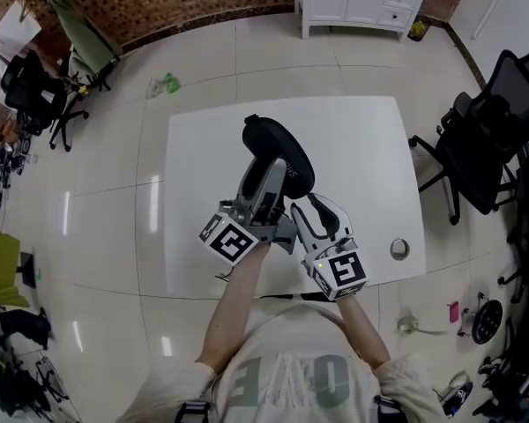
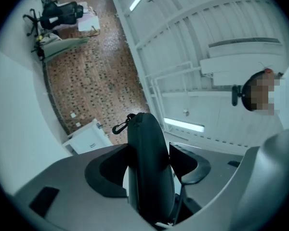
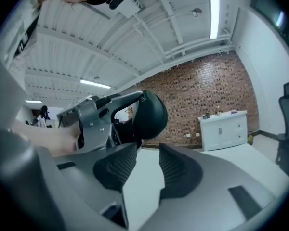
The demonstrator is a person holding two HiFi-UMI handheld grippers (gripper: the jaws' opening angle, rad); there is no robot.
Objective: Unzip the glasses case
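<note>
The left gripper [image 1: 269, 183] clamps a black glasses case [image 2: 148, 158] by its near end, jaws pressed to both flat sides. The case juts toward 12 o'clock and hangs above the white table [image 1: 361, 139]. The right gripper [image 3: 147, 170], at 4 o'clock of the left in the head view, holds its jaws apart with nothing between them; through the gap it faces the case's rounded end at 12 o'clock. A small clip [image 2: 119, 126] dangles from the case's far tip at 11 o'clock in the left gripper view. No view shows the zip pull clearly, and the case appears shut, so the unzipping looks not yet begun.

The risks lie in the next reach. With the pull unseen, the right jaws could close on the clip or on the shell instead, and no zip would run. A tug along the seam may also twist the smooth shell in the left jaws, which hold one end only; if it slips, the case drops to the table. A squeeze too near the seam could pinch the zip and jam it.
</note>
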